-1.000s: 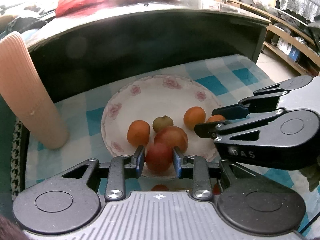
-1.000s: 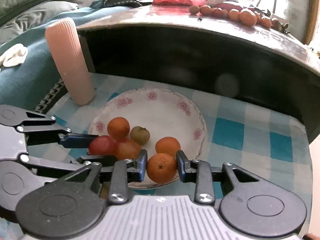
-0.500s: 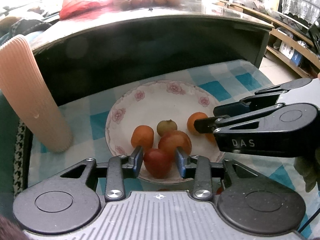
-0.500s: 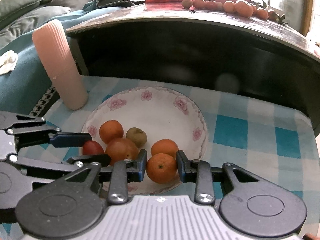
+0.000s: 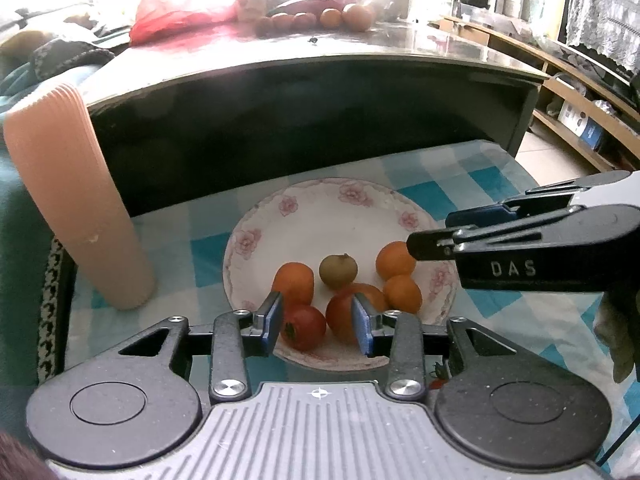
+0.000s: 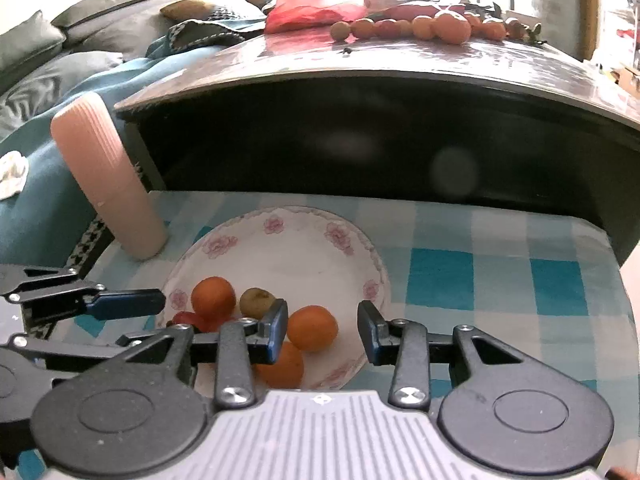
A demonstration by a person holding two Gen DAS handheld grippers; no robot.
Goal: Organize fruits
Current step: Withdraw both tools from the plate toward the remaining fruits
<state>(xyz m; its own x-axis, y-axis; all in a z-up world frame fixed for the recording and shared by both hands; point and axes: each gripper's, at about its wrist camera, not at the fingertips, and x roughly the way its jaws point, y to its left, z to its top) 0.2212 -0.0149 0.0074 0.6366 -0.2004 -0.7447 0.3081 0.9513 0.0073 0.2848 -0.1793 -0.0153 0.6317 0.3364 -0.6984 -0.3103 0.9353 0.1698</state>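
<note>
Both of your grippers have just been opening: a second ago the left fingers pressed on the red fruit and the right fingers on an orange one, and now each pair stands apart with its fruit let go onto the plate.

Start with the largest things. Across the top of both views runs the dark tabletop [image 5: 360,60], with a row of loose fruit [image 6: 420,26] waiting beside a red bag [image 6: 312,8]; judging by the task, that is the stock to be gathered. Below it lies a lower surface under a blue checked cloth [image 6: 440,276], and at left stands a ribbed pink cylinder [image 5: 76,200], clear of the work.

On the cloth sits the flowered plate [image 5: 320,216], the collecting place. Your fruit is bunched at its near edge, likely because you reach in from that side.

Your left gripper [image 5: 318,322] is partly open, with the red fruit [image 5: 303,327] between the fingers [image 5: 272,320] but seemingly no longer pinched. Your right gripper [image 6: 322,336] is partly open too; the orange fruit [image 6: 312,328] lies free between its fingers. A small greenish fruit [image 5: 338,271] sits mid-plate.
</note>
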